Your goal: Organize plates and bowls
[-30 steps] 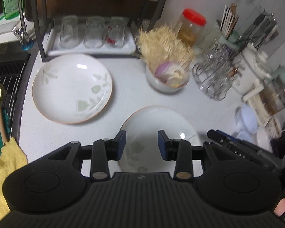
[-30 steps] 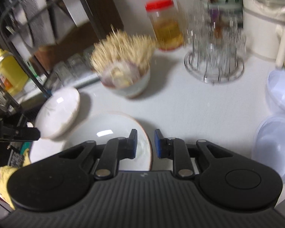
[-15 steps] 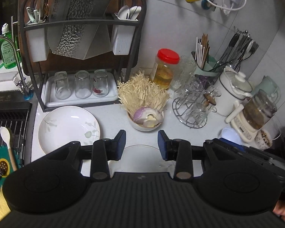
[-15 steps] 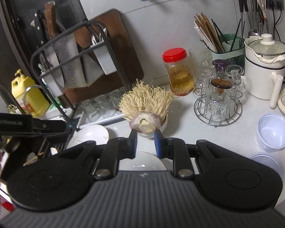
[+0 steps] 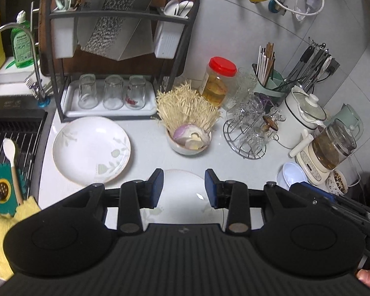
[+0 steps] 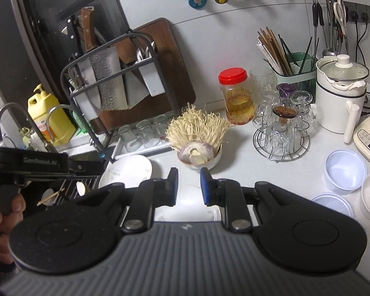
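Observation:
Two white leaf-patterned plates lie on the white counter. The far plate (image 5: pixel 91 149) sits left, before the dish rack; it also shows in the right wrist view (image 6: pixel 127 170). The near plate (image 5: pixel 185 197) lies under my left gripper (image 5: pixel 184 187), which is open, empty and held above it. My right gripper (image 6: pixel 189 185) is open and empty, above the same near plate (image 6: pixel 188 208). A white bowl (image 5: pixel 187 145) holding an onion and enoki mushrooms stands behind; it also shows in the right wrist view (image 6: pixel 199 156).
A black dish rack (image 5: pixel 120 79) with upturned glasses stands at the back left, the sink (image 5: pixel 9 133) at far left. A glass stand (image 5: pixel 250 133), red-lidded jar (image 5: pixel 218 81), white pot (image 5: pixel 301 120) and plastic containers (image 6: pixel 345 170) crowd the right.
Both grippers have risen and pulled back from the counter, so the plates look smaller and farther. The right gripper's jaws have opened a little. The plates have not moved.

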A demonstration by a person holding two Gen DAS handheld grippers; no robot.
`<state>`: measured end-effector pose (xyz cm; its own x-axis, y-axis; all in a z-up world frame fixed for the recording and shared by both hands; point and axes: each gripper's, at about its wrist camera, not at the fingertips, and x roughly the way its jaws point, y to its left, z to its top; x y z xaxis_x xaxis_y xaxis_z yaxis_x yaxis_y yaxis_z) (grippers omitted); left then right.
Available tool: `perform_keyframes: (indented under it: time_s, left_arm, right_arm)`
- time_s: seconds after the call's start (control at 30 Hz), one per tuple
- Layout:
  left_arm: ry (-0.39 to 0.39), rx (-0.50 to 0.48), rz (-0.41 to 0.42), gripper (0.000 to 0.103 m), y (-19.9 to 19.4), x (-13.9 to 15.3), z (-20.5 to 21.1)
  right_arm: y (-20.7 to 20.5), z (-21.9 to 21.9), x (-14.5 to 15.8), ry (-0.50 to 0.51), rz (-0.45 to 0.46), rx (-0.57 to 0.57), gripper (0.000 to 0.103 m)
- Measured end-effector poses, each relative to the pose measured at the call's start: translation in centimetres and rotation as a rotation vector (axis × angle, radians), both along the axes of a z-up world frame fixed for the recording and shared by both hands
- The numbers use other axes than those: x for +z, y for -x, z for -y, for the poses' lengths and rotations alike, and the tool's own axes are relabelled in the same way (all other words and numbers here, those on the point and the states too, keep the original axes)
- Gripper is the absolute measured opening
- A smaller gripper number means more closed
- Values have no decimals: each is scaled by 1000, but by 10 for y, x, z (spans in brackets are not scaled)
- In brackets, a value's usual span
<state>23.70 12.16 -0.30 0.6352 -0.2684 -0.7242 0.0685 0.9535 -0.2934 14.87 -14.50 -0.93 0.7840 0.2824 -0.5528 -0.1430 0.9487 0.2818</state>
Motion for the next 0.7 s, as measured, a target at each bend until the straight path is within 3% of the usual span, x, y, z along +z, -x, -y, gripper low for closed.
perform_keyframes:
  time_s: [0.33,0.7]
  left_arm:
    - [22,34,-44,42,25,-15,5]
    - [20,144,-87,42,51,-25,-10]
  right_arm:
    - [9,1,-7,16,-29,52,22]
    - [12,-15,-14,18,-55,168,23]
